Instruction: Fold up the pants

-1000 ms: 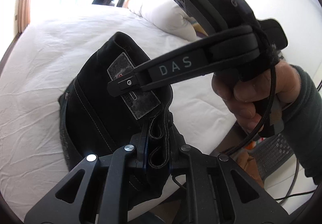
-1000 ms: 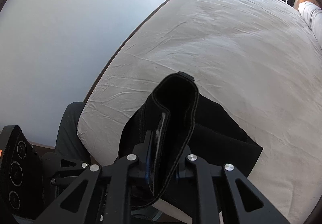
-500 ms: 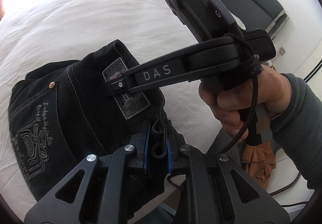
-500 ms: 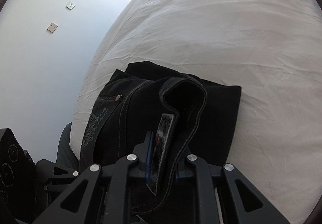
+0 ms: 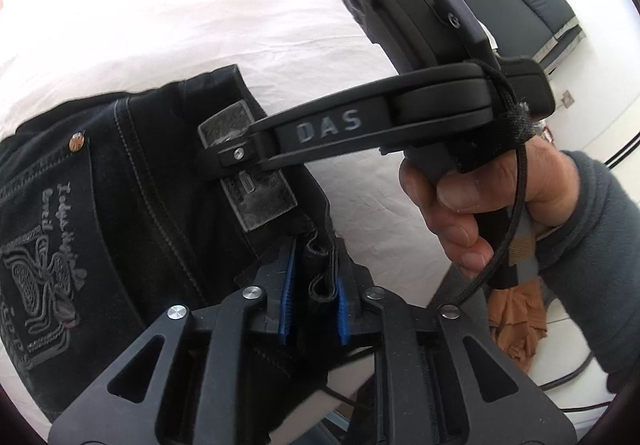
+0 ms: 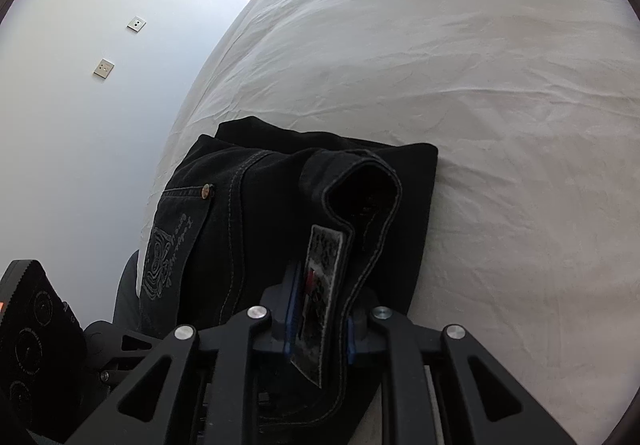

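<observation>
Black jeans lie folded on the white bed, back pocket with pale embroidery facing up; they also show in the right wrist view. My left gripper is shut on a fold of the waistband. My right gripper is shut on the waistband at the grey leather patch. In the left wrist view the right gripper's fingers reach over the same patch, close beside my left gripper.
The white bed sheet stretches ahead and to the right. A white wall with two sockets stands left of the bed. A dark sofa, cables and orange cloth lie off the bed's edge at right.
Both grippers have lowered the waistband end towards the bed. The jeans now lie flatter, with the embroidered back pocket showing on top of the folded legs.
</observation>
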A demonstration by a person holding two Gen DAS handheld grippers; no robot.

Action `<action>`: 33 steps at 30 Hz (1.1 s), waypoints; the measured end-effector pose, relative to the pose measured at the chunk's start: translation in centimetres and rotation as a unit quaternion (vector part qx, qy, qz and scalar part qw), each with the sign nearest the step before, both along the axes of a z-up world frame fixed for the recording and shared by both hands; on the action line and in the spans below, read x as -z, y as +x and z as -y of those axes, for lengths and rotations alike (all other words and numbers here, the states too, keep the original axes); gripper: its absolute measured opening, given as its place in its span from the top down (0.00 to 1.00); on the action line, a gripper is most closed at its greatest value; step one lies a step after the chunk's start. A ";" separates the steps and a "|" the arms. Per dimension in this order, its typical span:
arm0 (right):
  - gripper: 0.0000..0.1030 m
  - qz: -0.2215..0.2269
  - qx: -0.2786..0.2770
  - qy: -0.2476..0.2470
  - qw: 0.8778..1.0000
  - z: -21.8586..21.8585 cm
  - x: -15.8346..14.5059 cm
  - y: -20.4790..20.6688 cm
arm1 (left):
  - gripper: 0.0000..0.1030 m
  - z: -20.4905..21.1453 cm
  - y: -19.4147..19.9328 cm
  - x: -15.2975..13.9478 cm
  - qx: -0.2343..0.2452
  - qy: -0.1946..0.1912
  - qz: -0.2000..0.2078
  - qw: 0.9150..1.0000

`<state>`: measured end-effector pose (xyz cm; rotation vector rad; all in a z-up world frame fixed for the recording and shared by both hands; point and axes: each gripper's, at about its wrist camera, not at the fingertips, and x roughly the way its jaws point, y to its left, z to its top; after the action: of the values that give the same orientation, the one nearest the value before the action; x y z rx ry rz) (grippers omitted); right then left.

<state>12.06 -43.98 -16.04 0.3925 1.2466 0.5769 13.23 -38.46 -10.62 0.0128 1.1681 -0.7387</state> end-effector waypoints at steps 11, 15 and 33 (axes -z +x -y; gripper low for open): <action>0.30 0.001 0.047 -0.032 0.998 1.8 -2.4 -1.4 | 0.14 -12.6 0.6 -7.0 -0.118 -0.090 0.087 0.985; 0.24 0.021 0.084 -0.072 0.994 1.5 -4.9 -2.7 | 0.14 -15.0 2.4 -4.3 -0.140 -0.067 0.067 0.986; 0.67 -0.006 0.103 0.070 0.992 0.9 -1.4 -9.5 | 0.16 -15.2 10.4 2.5 -0.120 -0.078 0.070 0.987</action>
<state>2.61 -44.85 -14.65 0.6361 1.1635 0.4860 23.59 -23.27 -13.16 -0.2006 0.9556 -0.6023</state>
